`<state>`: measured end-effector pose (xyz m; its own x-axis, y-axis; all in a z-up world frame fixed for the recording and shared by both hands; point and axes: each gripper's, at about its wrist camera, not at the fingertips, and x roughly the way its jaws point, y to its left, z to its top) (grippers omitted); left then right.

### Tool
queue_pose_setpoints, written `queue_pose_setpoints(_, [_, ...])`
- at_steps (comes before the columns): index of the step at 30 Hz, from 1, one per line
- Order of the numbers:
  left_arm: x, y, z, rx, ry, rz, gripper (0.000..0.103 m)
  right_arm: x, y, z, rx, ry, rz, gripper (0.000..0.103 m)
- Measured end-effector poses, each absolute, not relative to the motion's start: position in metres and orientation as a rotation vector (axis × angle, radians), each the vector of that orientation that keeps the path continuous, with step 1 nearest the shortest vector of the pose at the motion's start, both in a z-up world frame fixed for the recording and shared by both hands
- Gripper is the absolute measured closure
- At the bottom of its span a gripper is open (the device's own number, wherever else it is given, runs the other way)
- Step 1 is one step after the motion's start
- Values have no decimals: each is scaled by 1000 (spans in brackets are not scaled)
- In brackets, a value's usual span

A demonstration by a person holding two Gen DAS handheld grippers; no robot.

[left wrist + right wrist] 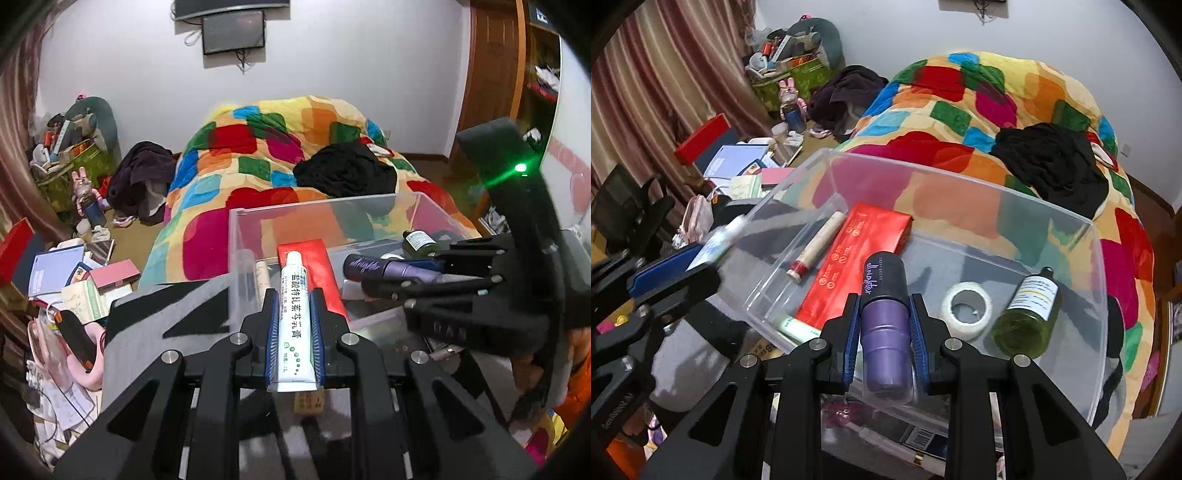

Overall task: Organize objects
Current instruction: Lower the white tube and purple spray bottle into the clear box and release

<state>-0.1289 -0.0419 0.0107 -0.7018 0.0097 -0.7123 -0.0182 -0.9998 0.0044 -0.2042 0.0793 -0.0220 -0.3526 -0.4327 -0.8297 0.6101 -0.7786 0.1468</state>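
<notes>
Your left tool (294, 310) clamps a soft white tube (294, 314) at the clear plastic bin's (960, 177) near left wall; your right tool (885, 332) clamps a smooth purple cylinder bottle (885, 325) over its near edge.

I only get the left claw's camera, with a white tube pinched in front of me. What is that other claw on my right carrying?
Observer: The right claw is shut on a purple bottle with a dark cap, held over the clear bin.
Operator: Is there anything in the bin that I'm missing?
Observer: Yes, a roll of white tape lies on the bin floor, beside a green glass bottle resting on its side.
Operator: And next to the red box?
Observer: A slim cream tube with a red end lies along the left side of the red box.
</notes>
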Motion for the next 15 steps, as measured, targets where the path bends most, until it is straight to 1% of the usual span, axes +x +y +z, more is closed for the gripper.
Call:
queue_pose_setpoints(7, [-144,-38,7,-1247,-12,2821,87,-197,92,-10,1216,202,-2147,79])
queue_pose_setpoints(15, [-124,-33,28,-1151,1,2845,87,-176,132,24,1109,122,-2201,77])
